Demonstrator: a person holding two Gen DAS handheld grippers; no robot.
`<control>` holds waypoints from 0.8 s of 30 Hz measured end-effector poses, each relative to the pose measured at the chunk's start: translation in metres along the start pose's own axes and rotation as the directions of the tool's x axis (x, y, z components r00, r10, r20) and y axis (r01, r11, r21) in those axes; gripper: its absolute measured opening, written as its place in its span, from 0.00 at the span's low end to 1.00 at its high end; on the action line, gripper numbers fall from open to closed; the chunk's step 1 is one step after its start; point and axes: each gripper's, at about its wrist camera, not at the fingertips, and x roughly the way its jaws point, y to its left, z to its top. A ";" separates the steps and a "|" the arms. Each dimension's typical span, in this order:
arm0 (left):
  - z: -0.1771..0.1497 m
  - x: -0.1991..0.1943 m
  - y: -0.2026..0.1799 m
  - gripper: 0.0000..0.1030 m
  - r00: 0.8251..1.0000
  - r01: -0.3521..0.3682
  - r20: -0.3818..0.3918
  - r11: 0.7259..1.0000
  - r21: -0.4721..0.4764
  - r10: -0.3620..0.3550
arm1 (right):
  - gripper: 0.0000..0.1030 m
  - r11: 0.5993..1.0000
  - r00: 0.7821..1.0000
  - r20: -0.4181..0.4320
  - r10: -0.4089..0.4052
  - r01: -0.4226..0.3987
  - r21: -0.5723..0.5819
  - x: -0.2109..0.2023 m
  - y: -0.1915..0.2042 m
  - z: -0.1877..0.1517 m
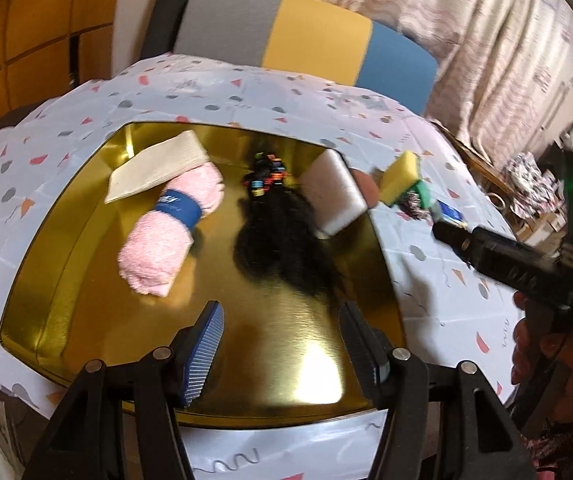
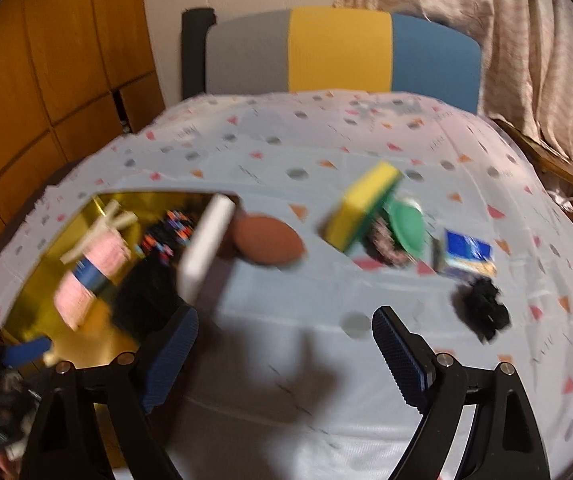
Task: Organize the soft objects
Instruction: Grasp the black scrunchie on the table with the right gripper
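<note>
A gold tray (image 1: 86, 280) holds a rolled pink towel (image 1: 170, 232), a folded cream cloth (image 1: 154, 166), a black fuzzy item (image 1: 282, 248) with coloured hair ties (image 1: 264, 180), and a white sponge (image 1: 336, 192) leaning on its right rim. My left gripper (image 1: 282, 344) is open and empty over the tray's near part. My right gripper (image 2: 286, 352) is open and empty above the tablecloth; its body shows in the left wrist view (image 1: 518, 264). On the cloth lie a yellow-green sponge (image 2: 362, 208), a brown pad (image 2: 268, 240) and a black scrunchie (image 2: 482, 312).
A green round lid (image 2: 406, 226) and a blue packet (image 2: 468, 254) lie right of the yellow sponge. A grey, yellow and blue chair back (image 2: 338, 52) stands behind the table. Curtains (image 2: 526, 40) hang at the right, wooden cabinets (image 2: 46, 80) at the left.
</note>
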 end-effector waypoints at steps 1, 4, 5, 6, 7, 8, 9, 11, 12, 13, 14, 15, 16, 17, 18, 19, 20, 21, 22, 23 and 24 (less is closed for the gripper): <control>-0.001 -0.001 -0.004 0.59 1.000 0.007 0.004 1.000 0.014 -0.007 | 0.87 1.000 1.000 -0.018 -0.015 0.015 0.002 0.001 -0.009 -0.007; -0.004 -0.004 -0.020 0.59 0.999 0.033 0.012 0.998 0.055 -0.034 | 0.87 0.999 0.997 -0.067 -0.044 0.045 0.019 0.006 -0.034 -0.026; -0.006 -0.005 -0.025 0.59 0.999 0.038 0.011 0.997 0.066 -0.038 | 0.87 0.998 0.995 -0.082 -0.052 0.055 0.026 0.006 -0.042 -0.031; -0.008 -0.004 -0.031 0.59 0.999 0.045 0.008 0.996 0.079 -0.046 | 0.87 0.997 0.994 -0.095 -0.061 0.064 0.034 0.007 -0.051 -0.035; -0.009 -0.004 -0.037 0.59 0.998 0.055 0.004 0.994 0.091 -0.055 | 0.87 0.996 0.991 -0.111 -0.070 0.076 0.047 0.007 -0.062 -0.041; -0.011 -0.004 -0.042 0.59 0.998 0.060 0.001 0.993 0.102 -0.061 | 0.87 0.995 0.989 -0.126 -0.076 0.084 0.058 0.008 -0.072 -0.044; -0.013 -0.004 -0.047 0.59 0.998 0.063 -0.003 0.992 0.111 -0.064 | 0.87 0.994 0.987 -0.140 -0.080 0.090 0.067 0.009 -0.080 -0.046; -0.016 -0.003 -0.058 0.59 0.997 0.075 -0.018 0.989 0.128 -0.073 | 0.87 0.991 0.981 -0.172 -0.088 0.104 0.087 0.011 -0.100 -0.051; -0.017 -0.002 -0.064 0.59 0.996 0.083 -0.023 0.988 0.133 -0.081 | 0.87 0.989 0.978 -0.182 -0.101 0.118 0.089 0.011 -0.112 -0.051; -0.018 -0.003 -0.068 0.59 0.996 0.089 -0.027 0.987 0.138 -0.086 | 0.86 0.987 0.976 -0.183 -0.114 0.132 0.088 0.011 -0.119 -0.050; -0.019 -0.002 -0.074 0.59 0.996 0.093 -0.030 0.985 0.143 -0.089 | 0.85 0.985 0.975 -0.178 -0.131 0.149 0.089 0.010 -0.129 -0.048; -0.019 -0.002 -0.079 0.59 0.995 0.095 -0.031 0.984 0.147 -0.092 | 0.83 0.981 0.975 -0.164 -0.148 0.166 0.096 0.008 -0.142 -0.045; -0.019 -0.002 -0.084 0.59 0.995 0.098 -0.031 0.984 0.149 -0.094 | 0.79 0.980 0.976 -0.153 -0.153 0.170 0.108 0.006 -0.150 -0.041; -0.020 -0.001 -0.089 0.59 0.995 0.099 -0.032 0.984 0.149 -0.095 | 0.77 0.979 0.978 -0.143 -0.150 0.167 0.120 0.005 -0.158 -0.037; -0.019 0.000 -0.093 0.59 0.995 0.103 -0.036 0.983 0.149 -0.098 | 0.75 0.978 0.982 -0.129 -0.140 0.157 0.136 0.004 -0.168 -0.031; -0.019 0.002 -0.097 0.59 0.994 0.108 -0.042 0.983 0.148 -0.103 | 0.74 0.978 0.983 -0.119 -0.137 0.154 0.143 0.005 -0.174 -0.026; -0.019 0.003 -0.101 0.59 0.994 0.109 -0.046 0.983 0.147 -0.104 | 0.74 0.977 0.984 -0.110 -0.139 0.155 0.149 0.006 -0.180 -0.022; -0.019 0.004 -0.105 0.59 0.994 0.108 -0.049 0.983 0.149 -0.102 | 0.74 0.976 0.984 -0.107 -0.141 0.156 0.150 0.008 -0.184 -0.018; -0.019 0.006 -0.109 0.59 0.993 0.108 -0.055 0.983 0.151 -0.101 | 0.72 0.977 0.984 -0.109 -0.140 0.155 0.146 0.013 -0.188 -0.014; -0.019 0.007 -0.111 0.59 0.993 0.110 -0.060 0.982 0.151 -0.102 | 0.69 0.978 0.984 -0.111 -0.136 0.151 0.142 0.018 -0.192 -0.011; -0.019 0.009 -0.114 0.59 0.993 0.111 -0.066 0.982 0.152 -0.102 | 0.66 0.980 0.986 -0.111 -0.127 0.142 0.138 0.024 -0.195 -0.009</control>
